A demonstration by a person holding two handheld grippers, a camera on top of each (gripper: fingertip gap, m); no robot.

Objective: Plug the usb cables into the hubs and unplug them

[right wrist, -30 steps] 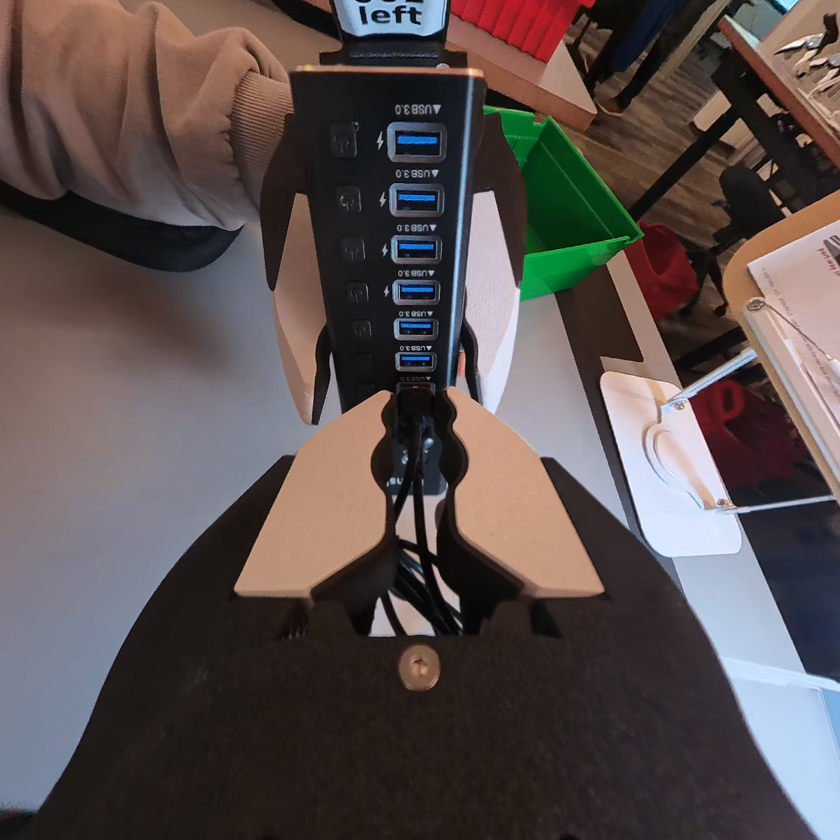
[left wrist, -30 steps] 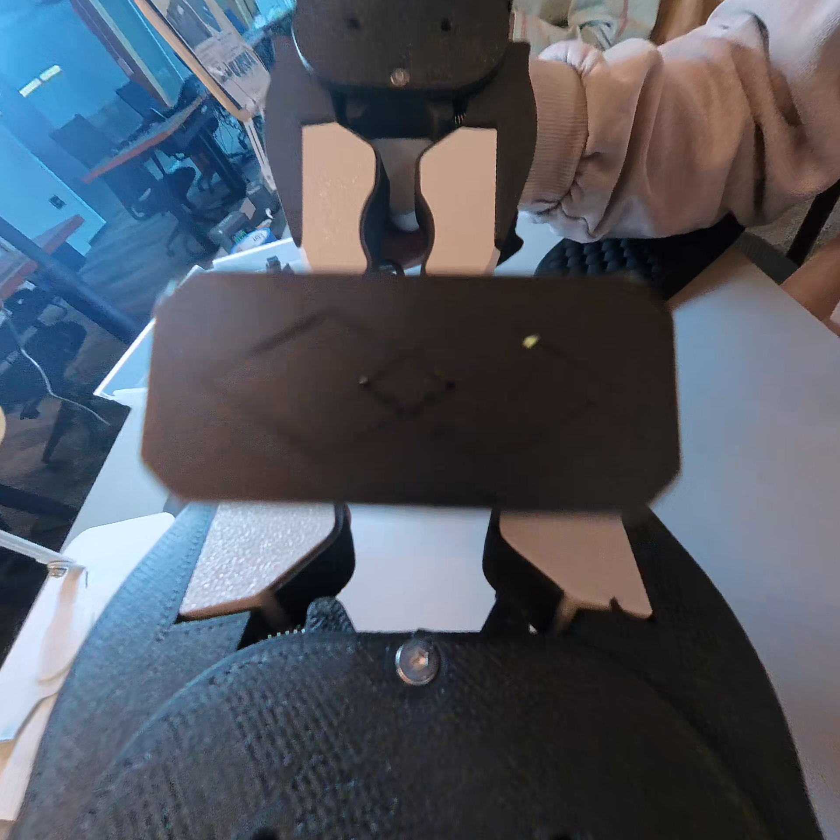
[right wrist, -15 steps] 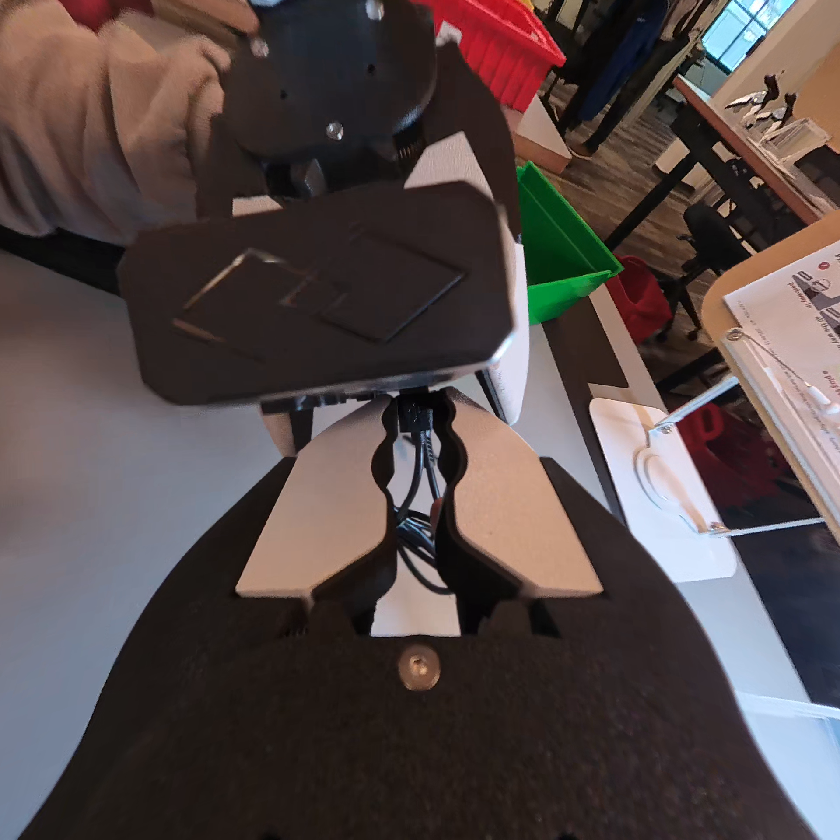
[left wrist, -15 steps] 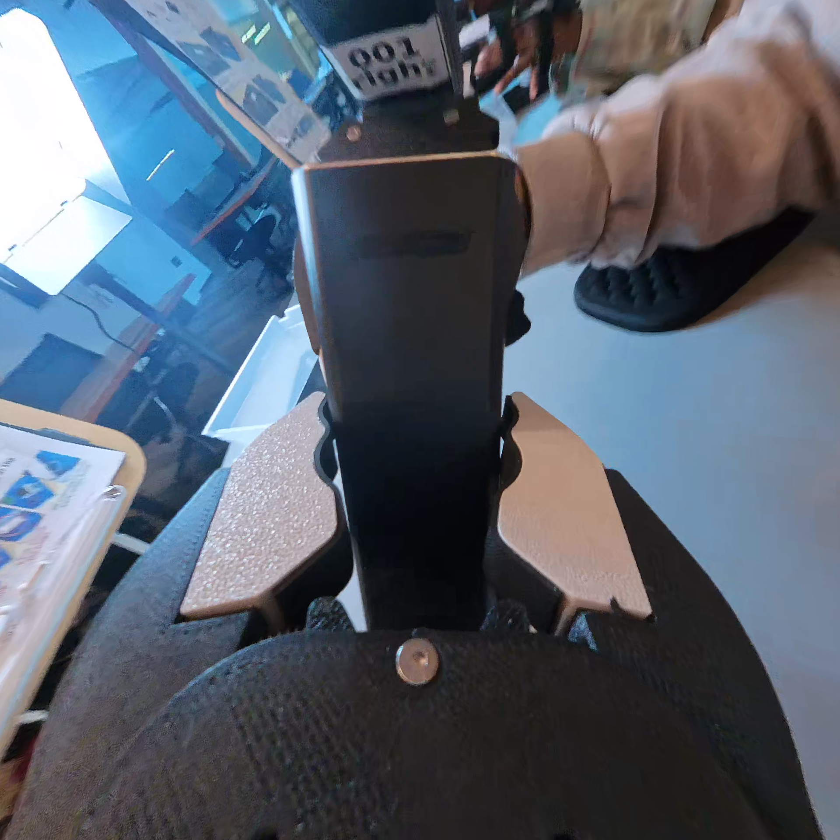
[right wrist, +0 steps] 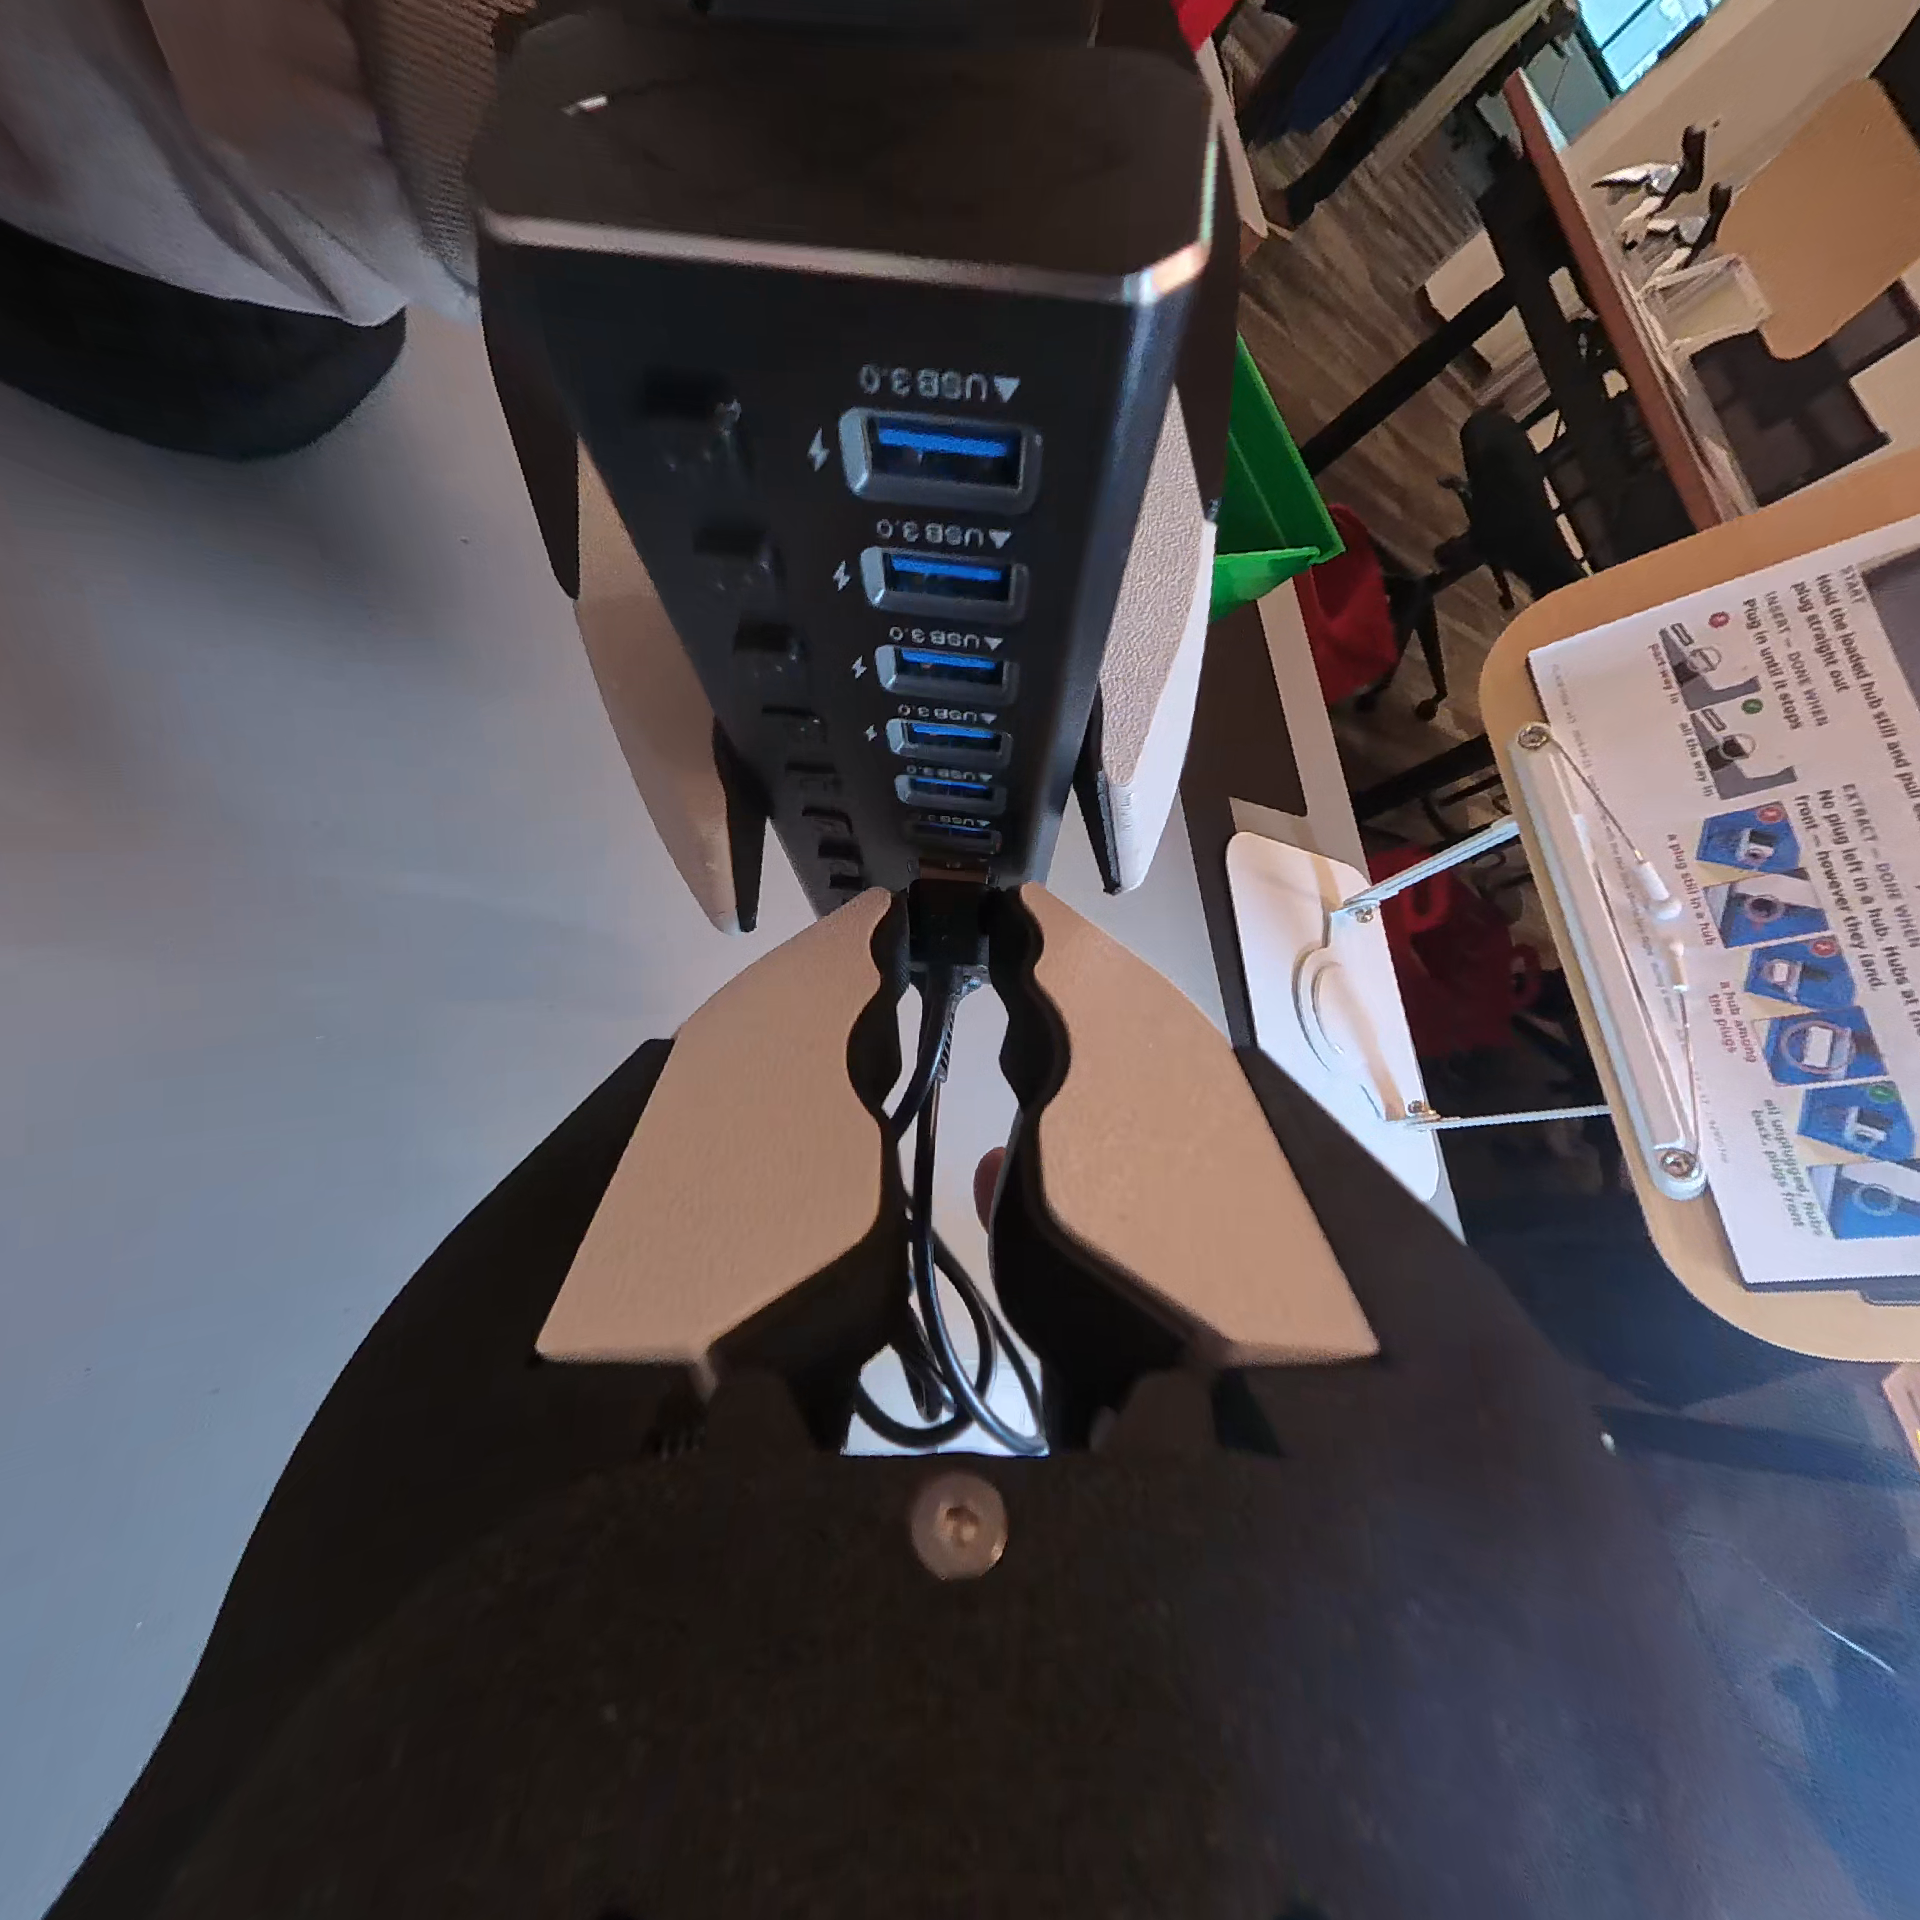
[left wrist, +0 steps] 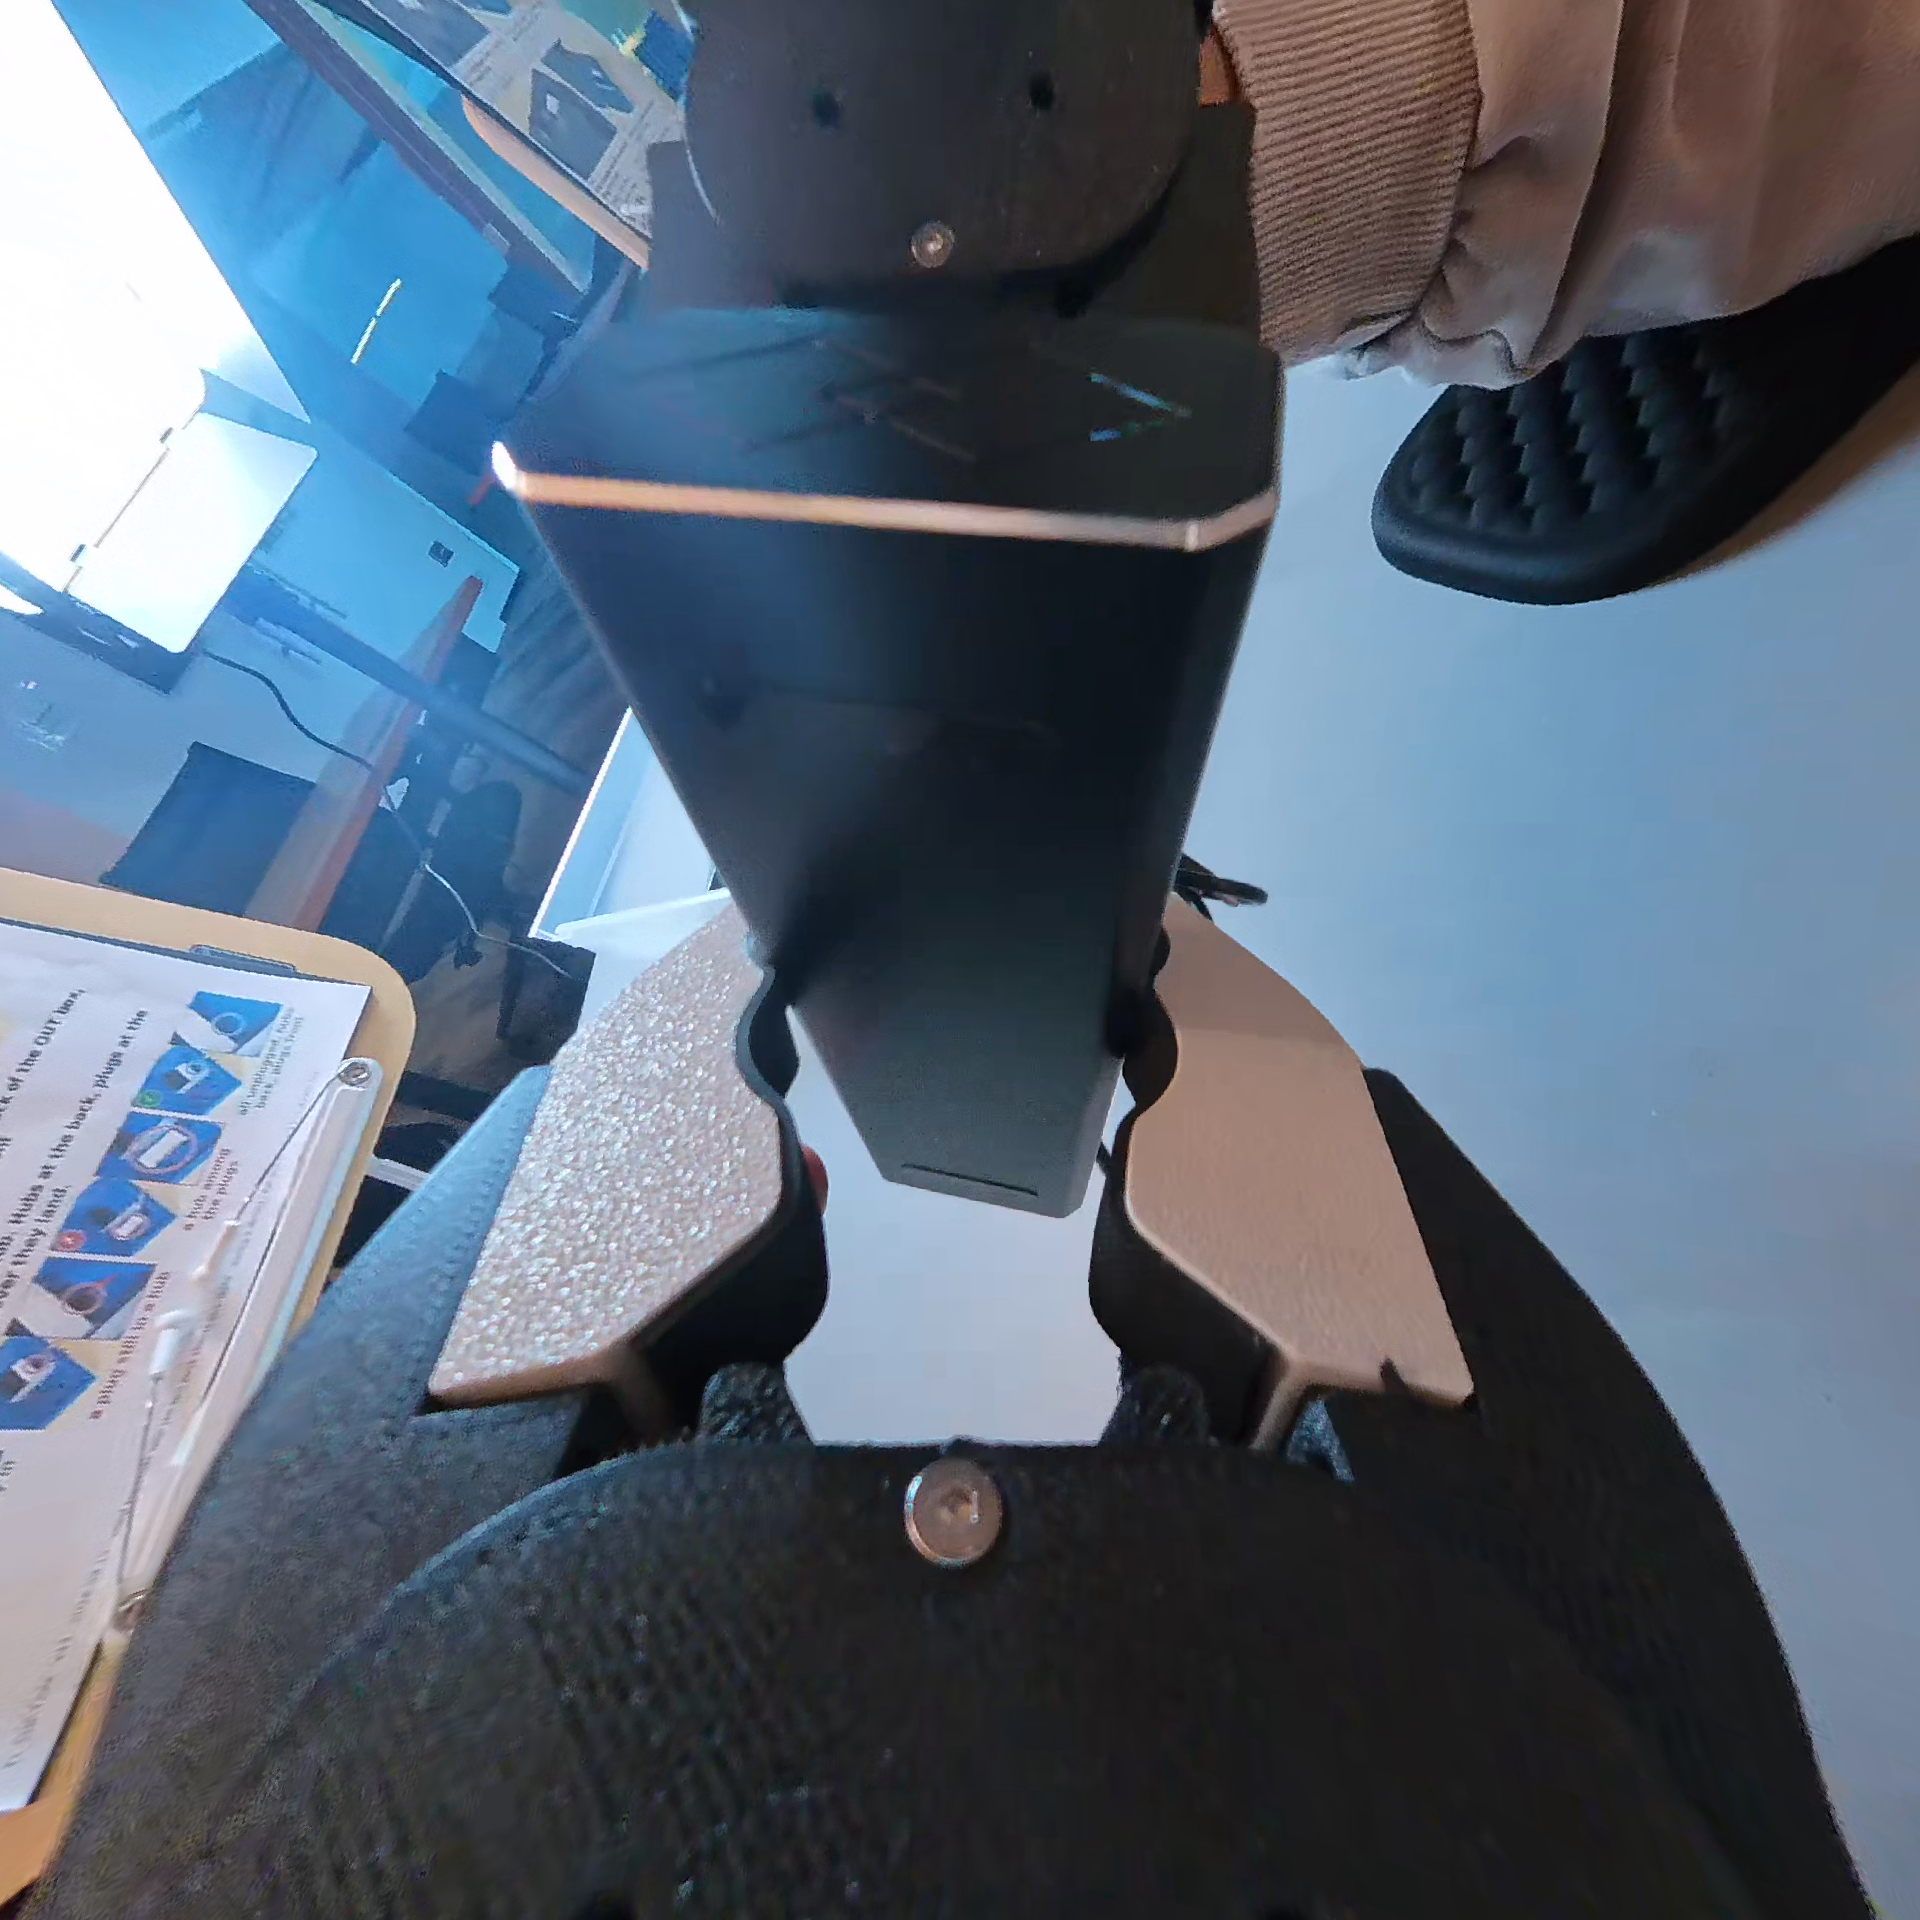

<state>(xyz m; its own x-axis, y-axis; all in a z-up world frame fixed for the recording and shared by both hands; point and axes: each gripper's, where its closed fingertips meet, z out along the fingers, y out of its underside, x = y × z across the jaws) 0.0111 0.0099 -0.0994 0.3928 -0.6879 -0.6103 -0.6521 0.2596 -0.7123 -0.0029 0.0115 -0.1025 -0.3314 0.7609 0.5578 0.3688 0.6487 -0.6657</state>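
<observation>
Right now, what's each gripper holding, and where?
Left gripper: black rectangular USB hub, by its long sides. Right gripper: black USB plug, at the hub's nearest port.

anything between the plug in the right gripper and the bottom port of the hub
Nothing visible. The right gripper holds the black plug right at the lowest port of the hub, which the left gripper clamps. Whether it is seated cannot be told.

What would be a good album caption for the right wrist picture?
The right gripper pinches a black cable plug at the lowest socket of a black hub held upright above the white table.
</observation>
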